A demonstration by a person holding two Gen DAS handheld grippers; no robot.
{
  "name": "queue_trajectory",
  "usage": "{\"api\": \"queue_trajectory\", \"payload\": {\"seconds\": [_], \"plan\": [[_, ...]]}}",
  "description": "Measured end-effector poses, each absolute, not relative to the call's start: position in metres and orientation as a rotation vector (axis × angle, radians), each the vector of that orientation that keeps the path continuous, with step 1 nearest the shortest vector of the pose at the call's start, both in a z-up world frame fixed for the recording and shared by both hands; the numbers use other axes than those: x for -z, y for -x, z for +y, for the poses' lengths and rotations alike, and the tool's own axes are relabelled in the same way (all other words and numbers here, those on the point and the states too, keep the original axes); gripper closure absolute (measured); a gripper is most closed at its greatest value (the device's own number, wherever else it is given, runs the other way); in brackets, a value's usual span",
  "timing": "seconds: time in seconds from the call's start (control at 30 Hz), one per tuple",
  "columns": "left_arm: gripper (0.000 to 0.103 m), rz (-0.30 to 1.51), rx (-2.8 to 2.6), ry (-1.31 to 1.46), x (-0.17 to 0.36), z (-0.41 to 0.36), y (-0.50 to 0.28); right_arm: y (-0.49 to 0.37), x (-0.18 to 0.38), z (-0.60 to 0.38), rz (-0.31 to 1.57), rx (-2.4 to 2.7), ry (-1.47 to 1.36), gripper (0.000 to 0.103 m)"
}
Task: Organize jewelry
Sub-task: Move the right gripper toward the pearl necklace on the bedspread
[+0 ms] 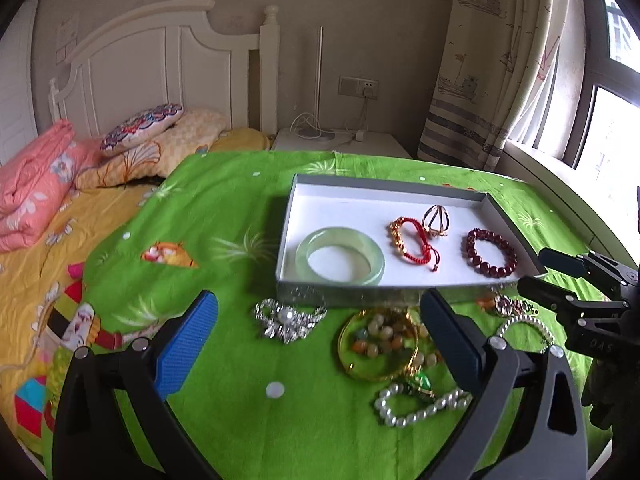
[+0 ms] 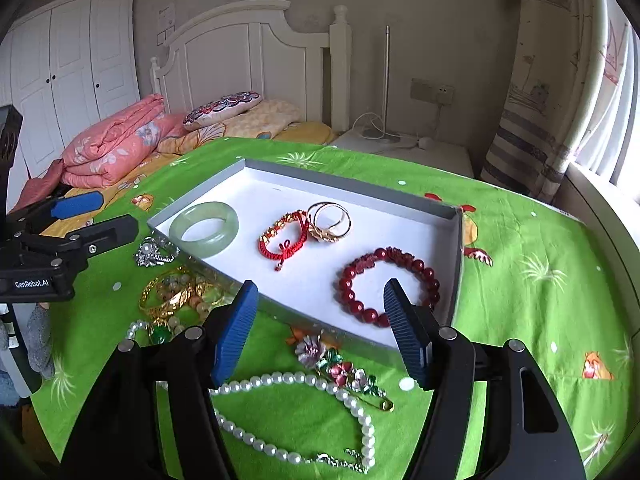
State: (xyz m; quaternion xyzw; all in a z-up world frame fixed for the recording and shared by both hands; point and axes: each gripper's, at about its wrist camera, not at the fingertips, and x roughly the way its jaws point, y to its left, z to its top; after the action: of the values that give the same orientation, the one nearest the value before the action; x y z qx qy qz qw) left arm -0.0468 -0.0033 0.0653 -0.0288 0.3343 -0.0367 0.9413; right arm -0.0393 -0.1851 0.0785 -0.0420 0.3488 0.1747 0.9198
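Four pieces already lie in the shallow grey cardboard tray with a white floor (image 2: 456,240) on the green patterned cloth covering the table (image 2: 540,280): a pale green jade bangle (image 2: 204,228) at its left end, a red cord bracelet with gold beads (image 2: 282,240) and a gold-toned wire ring piece (image 2: 330,222) touching it in the middle, a dark red bead bracelet (image 2: 386,286) at the right; the sorting looks partly done and between picks; the left gripper (image 1: 320,340) hovers with jaws wide apart and empty above a silver rhinestone brooch with a pearl (image 1: 286,320) and a tangle of gold bangle and pale stone beads (image 1: 380,344); the right gripper (image 2: 320,332) has jaws apart, empty, over the tray's near wall; before it lie a long white pearl necklace (image 2: 320,384) and a pink and green enamel flower brooch (image 2: 340,368); the next move probably calls for lowering onto one loose piece and pinching it cleanly clear of the tangle
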Motion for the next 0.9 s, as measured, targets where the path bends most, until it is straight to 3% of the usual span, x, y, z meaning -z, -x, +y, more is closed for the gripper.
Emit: {"api": "queue_trajectory", "payload": {"seconds": [0.37, 0.63, 0.9], "plan": [[0.003, 0.768, 0.076, 0.027, -0.034, 0.014, 0.089, 0.089, -0.056, -0.175, 0.835, -0.542, 0.249, 0.040], [0.003, 0.819, 0.036, -0.048, -0.027, 0.001, 0.081, 0.079, -0.043, -0.165, 0.907, -0.587, 0.280, 0.040], [0.003, 0.852, 0.009, -0.071, -0.022, -0.002, 0.076, 0.100, -0.046, -0.166, 0.926, -0.630, 0.274, 0.060]]}}
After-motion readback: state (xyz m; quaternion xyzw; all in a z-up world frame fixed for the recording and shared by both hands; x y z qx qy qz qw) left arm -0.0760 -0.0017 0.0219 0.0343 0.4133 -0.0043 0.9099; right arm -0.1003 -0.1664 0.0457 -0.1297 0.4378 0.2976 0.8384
